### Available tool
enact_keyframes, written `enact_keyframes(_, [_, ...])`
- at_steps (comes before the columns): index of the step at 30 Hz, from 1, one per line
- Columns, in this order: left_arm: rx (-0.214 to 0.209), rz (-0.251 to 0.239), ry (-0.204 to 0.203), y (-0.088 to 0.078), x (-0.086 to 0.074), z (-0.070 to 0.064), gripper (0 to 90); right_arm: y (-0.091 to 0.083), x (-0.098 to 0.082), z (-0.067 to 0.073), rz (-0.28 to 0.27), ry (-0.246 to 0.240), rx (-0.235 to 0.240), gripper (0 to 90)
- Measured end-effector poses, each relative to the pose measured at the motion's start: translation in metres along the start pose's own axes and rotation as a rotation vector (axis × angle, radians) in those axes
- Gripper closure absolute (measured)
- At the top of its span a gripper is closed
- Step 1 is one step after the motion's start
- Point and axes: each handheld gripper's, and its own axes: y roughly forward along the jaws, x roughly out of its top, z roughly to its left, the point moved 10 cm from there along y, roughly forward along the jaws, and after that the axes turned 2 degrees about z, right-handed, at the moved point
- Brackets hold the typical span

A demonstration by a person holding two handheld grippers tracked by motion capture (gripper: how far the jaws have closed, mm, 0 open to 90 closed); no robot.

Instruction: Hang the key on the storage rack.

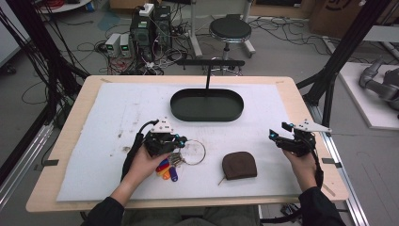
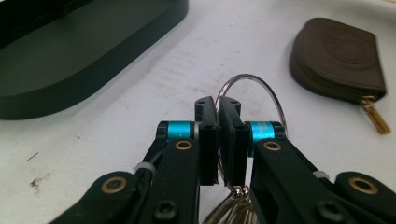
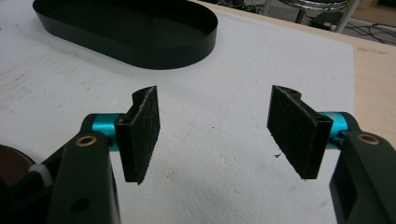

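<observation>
My left gripper [image 1: 181, 140] pinches the wire key ring [image 1: 194, 152], its coloured tags [image 1: 167, 170] bunched under my left hand [image 1: 150, 162]. Just right of the ring lies the brown pouch [image 1: 239, 165]. My right gripper [image 1: 277, 135] hovers near the table's right edge, jaws apart. The black oval tray [image 1: 207, 105] sits farther back.

A black oval tray [image 1: 207, 113] sits on the white mat [image 1: 113, 108] at the far middle of the table [image 1: 70, 113]. A brown zip pouch [image 1: 239, 165] lies nearer, apart from it. A round stool [image 1: 230, 29] stands beyond.
</observation>
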Motion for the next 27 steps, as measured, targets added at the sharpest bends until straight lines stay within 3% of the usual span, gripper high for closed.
enact_keyframes(6, [-0.040,-0.021,0.044,-0.008,0.002,-0.009,85.9,0.000,0.000,0.000,-0.001,0.000,0.001,35.1])
enact_keyframes(8, [-0.088,-0.036,0.059,-0.012,0.003,-0.013,85.8,0.000,0.001,0.000,-0.003,-0.004,0.000,35.1])
enact_keyframes(14, [-0.148,-0.032,0.072,-0.012,0.001,-0.022,83.5,0.001,0.001,0.001,-0.004,-0.002,0.002,35.2])
enact_keyframes(27, [-0.172,0.021,0.100,-0.008,-0.006,-0.024,85.5,0.001,0.000,0.001,0.000,-0.009,0.002,35.3])
